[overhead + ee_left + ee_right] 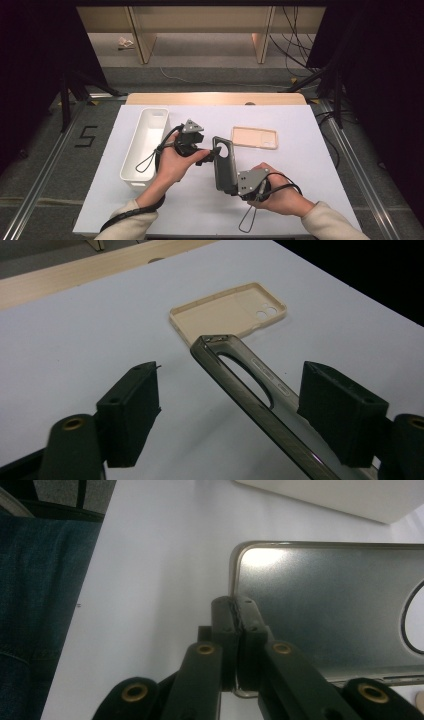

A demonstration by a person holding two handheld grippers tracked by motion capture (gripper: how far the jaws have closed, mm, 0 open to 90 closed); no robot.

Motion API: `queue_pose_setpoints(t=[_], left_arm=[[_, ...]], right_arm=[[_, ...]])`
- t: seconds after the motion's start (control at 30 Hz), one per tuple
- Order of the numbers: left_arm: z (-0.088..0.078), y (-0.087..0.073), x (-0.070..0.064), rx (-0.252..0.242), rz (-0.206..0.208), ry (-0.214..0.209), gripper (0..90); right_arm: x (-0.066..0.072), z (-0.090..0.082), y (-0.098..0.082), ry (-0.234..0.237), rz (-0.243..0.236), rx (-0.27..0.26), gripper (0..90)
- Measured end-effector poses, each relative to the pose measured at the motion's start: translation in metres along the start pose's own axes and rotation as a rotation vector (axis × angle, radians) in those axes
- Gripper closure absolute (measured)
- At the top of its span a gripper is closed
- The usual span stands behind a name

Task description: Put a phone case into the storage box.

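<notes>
The right tool (235, 186) is clamping the near edge of the grey phone case (224, 162) and holding it on edge above the tabletop (280, 200), while the left tool (209, 155) is straddling the case's far end with its jaws released and neither pad pressing. If the left tool is closing off-centre, it is likely levering the case out of the right tool's thin edge grip. The case could then drop beside the beige case (254, 137).
</notes>
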State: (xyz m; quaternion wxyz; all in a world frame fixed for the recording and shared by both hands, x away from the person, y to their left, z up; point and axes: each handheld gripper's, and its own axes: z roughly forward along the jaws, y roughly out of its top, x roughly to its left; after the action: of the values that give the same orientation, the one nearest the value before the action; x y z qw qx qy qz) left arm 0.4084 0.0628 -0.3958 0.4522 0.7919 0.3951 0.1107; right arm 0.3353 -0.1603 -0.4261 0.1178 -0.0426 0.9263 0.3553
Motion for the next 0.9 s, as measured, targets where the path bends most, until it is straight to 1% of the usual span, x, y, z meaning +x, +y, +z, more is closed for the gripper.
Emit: queue_pose_setpoints(t=[0.07,0.1,0.2,0.23,0.3,0.33,0.37,0.43,0.47,0.57,0.7,0.77,0.9], left_arm=[[0.0020,0.0002,0.0010,0.009,-0.017,0.003,30.1],[0.0026,0.0004,0.0014,0.011,-0.024,0.004,30.1],[0.0042,0.0012,0.0022,0.019,-0.044,-0.002,36.7],[0.0045,0.0014,0.0025,0.021,-0.048,-0.005,36.7],[0.0058,0.0011,0.0033,0.025,-0.073,-0.013,40.1],[0.0062,0.0008,0.0038,0.027,-0.079,-0.016,41.8],[0.0070,0.0004,0.0039,0.027,-0.083,-0.018,43.3],[0.0082,-0.0006,0.0039,0.040,-0.094,-0.024,44.1],[0.0087,-0.0010,0.0040,0.044,-0.105,-0.031,45.6],[0.0097,-0.0023,0.0049,0.049,-0.132,-0.041,48.1],[0.0094,-0.0029,0.0064,0.046,-0.154,-0.048,55.0],[0.0089,-0.0030,0.0070,0.037,-0.168,-0.056,59.6],[0.0076,-0.0026,0.0067,0.026,-0.185,-0.071,63.5]], right_arm=[[0.0007,-0.0004,0.0002,-0.003,-0.008,0.000,89.5],[0.0007,-0.0004,0.0002,-0.003,-0.008,0.000,89.5],[0.0016,-0.0004,0.0008,-0.003,-0.012,0.002,89.5],[0.0016,-0.0004,0.0008,-0.003,-0.012,0.002,89.5],[0.0023,-0.0001,0.0018,-0.009,-0.023,0.005,89.6],[0.0027,-0.0001,0.0021,0.000,-0.024,0.008,89.5],[0.0032,0.0002,0.0024,-0.003,-0.024,0.007,89.5],[0.0035,0.0008,0.0027,-0.005,-0.030,0.007,89.6],[0.0040,0.0009,0.0032,-0.003,-0.033,0.012,89.5],[0.0045,0.0014,0.0040,-0.009,-0.033,0.008,89.6],[0.0053,0.0017,0.0054,-0.006,-0.045,0.011,89.5],[0.0059,0.0026,0.0059,-0.008,-0.051,0.011,89.6],[0.0066,0.0037,0.0062,-0.004,-0.058,0.024,89.6]])
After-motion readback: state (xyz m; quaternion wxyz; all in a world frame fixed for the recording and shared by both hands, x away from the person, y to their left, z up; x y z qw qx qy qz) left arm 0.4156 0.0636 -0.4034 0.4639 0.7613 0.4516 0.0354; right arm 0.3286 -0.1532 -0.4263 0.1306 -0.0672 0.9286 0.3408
